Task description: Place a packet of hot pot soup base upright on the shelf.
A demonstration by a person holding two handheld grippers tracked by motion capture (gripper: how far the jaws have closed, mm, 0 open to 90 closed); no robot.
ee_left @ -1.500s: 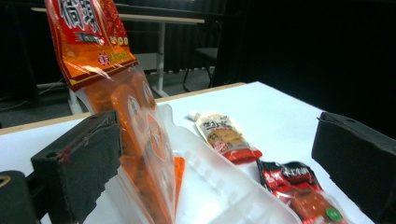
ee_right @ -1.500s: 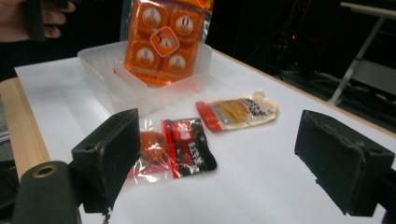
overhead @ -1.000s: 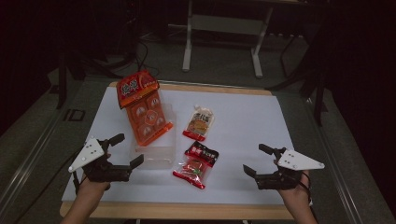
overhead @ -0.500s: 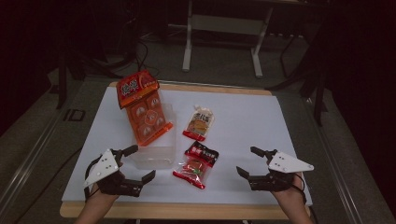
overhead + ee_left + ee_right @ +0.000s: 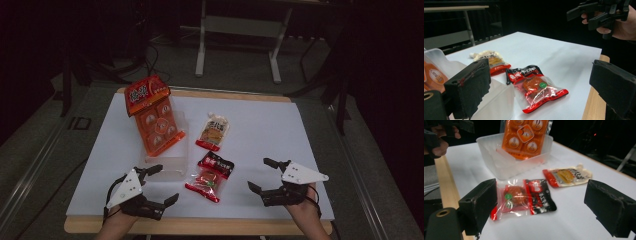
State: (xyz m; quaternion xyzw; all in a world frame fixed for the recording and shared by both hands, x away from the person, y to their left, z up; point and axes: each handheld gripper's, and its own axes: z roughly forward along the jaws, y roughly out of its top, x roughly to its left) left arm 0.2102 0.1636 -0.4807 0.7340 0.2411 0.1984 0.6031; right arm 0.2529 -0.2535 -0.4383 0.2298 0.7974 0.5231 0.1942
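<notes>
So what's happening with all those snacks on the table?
A person holds a gripper in each hand, the left gripper and right gripper, both open and empty. Between them on the white table lies a red and black snack packet, untouched. Behind it lies a pale packet, and a big orange bag leans in a clear plastic tub.
</notes>
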